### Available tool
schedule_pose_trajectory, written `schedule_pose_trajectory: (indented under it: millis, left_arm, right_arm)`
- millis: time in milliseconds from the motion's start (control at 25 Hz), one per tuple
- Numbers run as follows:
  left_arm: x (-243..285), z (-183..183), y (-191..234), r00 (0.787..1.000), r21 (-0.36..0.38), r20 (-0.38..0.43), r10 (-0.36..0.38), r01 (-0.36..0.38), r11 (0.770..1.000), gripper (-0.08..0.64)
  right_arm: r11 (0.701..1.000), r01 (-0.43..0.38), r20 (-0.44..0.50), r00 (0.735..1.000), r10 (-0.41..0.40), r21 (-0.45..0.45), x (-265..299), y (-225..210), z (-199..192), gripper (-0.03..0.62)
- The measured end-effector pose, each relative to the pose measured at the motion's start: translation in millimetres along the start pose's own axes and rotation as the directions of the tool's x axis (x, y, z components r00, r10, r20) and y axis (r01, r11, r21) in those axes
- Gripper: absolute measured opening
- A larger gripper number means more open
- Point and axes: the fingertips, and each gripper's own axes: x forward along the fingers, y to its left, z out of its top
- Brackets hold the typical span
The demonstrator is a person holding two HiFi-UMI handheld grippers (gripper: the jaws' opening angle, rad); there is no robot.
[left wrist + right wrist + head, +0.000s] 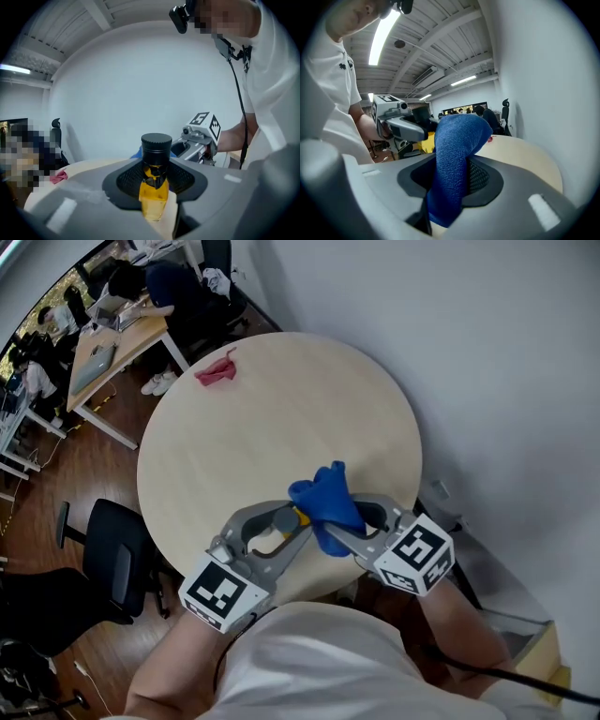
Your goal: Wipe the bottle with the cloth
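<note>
The jaws of the left gripper (pixel 296 519) are closed on a small clear bottle of yellow liquid with a black screw cap (pixel 154 194), clamped at its body with the cap standing upright above them. The jaws of the right gripper (pixel 349 532) are pinched on a blue terry cloth (pixel 323 495), which rises from between them in a bunched fold and droops over at the top. In the head view the two grippers meet over the near edge of the worktop, and the cloth lies right against the bottle, hiding all but a sliver of yellow

Around them, a plain pale grey wall (pixel 469 352) curves close behind the far and right sides of the worktop, and a brown wood-plank floor (pixel 56 474) runs off to the left. The right gripper view shows a ribbed ceiling with long strip lights. The round, light wood-grain worktop (pixel 281 418) fills the middle of the head view. A black office chair (pixel 112 554) stands just beside its left edge. Farther back to the left are light wooden desks with white legs (pixel 103 352), where people sit. A small crumpled red cloth (pixel 217 369) lies near the worktop's far left rim, well apart from the grippers
</note>
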Motion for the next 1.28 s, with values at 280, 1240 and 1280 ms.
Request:
schedule_pose_trajectory:
  millis: [280,1240,1280]
  left_arm:
    - [6.1,16.8,-5.4,1.000,-0.041,0.012,0.005,-0.005,0.999,0.153]
    - [17.7,16.0,17.1,0.999,-0.098,-0.051,0.016,-0.021,0.995,0.153]
    - [17.1,18.7,15.7,0.999,-0.100,-0.045,0.012,-0.016,0.995,0.153]
  right_arm:
    - [0.998,0.020,-0.136,0.991,-0.012,0.061,12.5,-23.3,-80.0,0.153]
    - [0.966,-0.050,-0.015,0.999,0.048,-0.252,-36.0,54.7,-0.5,0.153]
    - [0.967,-0.050,-0.021,0.999,0.046,-0.249,-32.9,51.6,-5.0,0.153]
